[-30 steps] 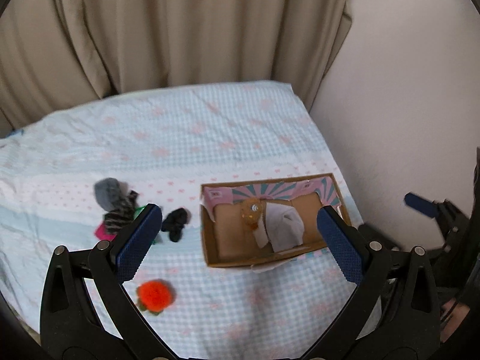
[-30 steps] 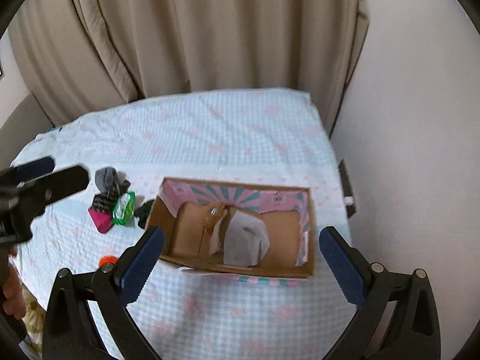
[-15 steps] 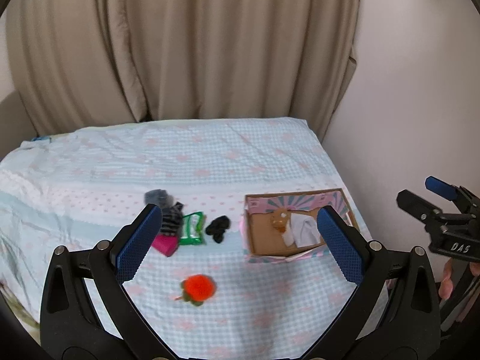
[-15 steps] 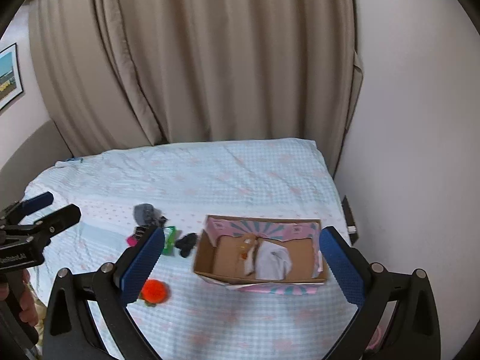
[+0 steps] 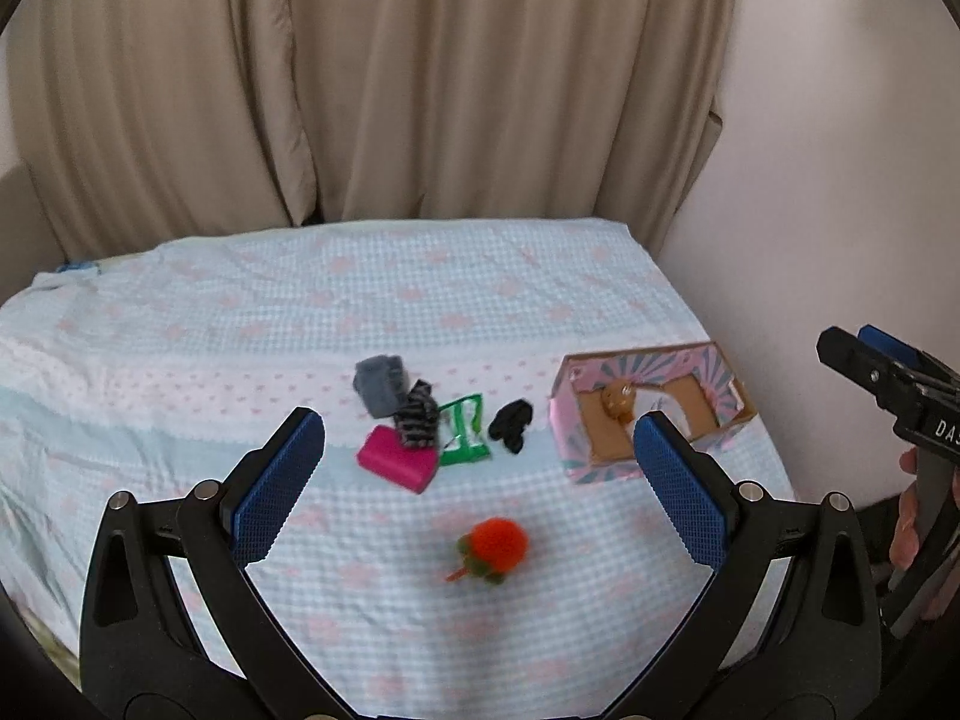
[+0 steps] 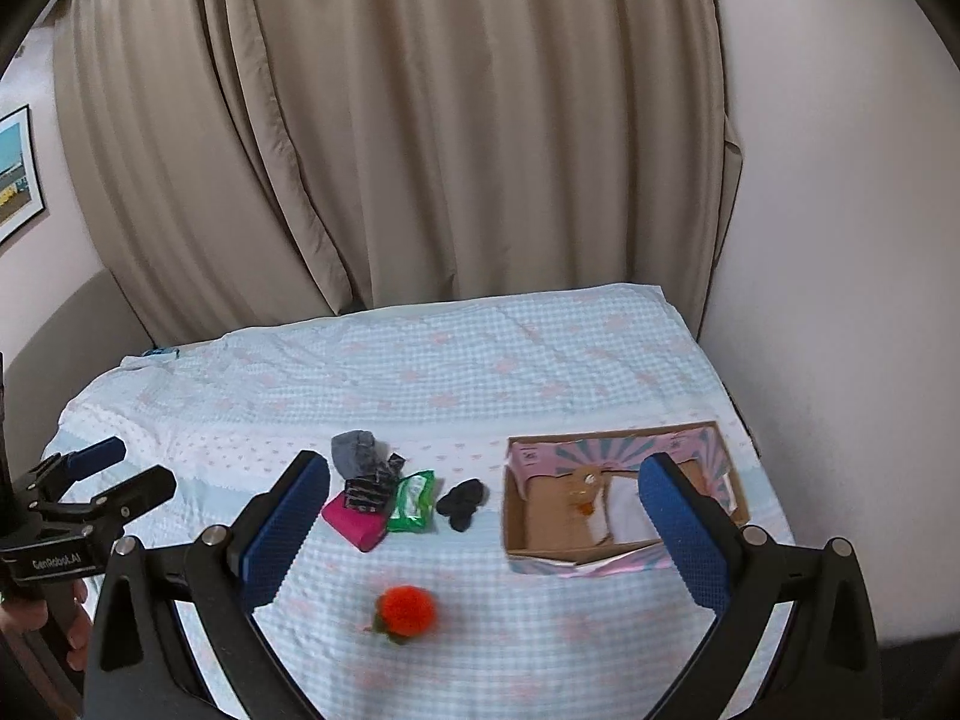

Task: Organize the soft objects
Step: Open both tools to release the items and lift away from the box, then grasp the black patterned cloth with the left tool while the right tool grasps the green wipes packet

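— beige curtains (image 6: 420, 150) are hung behind a bed (image 6: 480, 372) covered in pale blue check with pink hearts. what is laid on it?

— one cardboard box (image 6: 624, 552) is seen at 3 o'clock of the spread, its long axis run from 9 to 3 o'clock. inside, one white cloth (image 6: 627, 510) and one small brown plush (image 6: 583, 489) are kept.

— and outside the box?

— five soft things are bunched at the centre: one grey sock (image 5: 378, 384), one striped sock (image 5: 415, 420) laid on one pink pouch (image 5: 396, 459), one green packet (image 5: 462, 432) with its long axis pointed from 12 to 6 o'clock, and one black sock (image 5: 510, 425) just beside the box. one orange pompom (image 5: 497, 545) is set apart at 6 o'clock, its green stem end turned toward 7.

— the claws?

— two are counted. the left gripper (image 5: 480, 480) is spread wide, nothing held. the right gripper (image 6: 486, 528) is likewise released and empty. both are held well above the bed.
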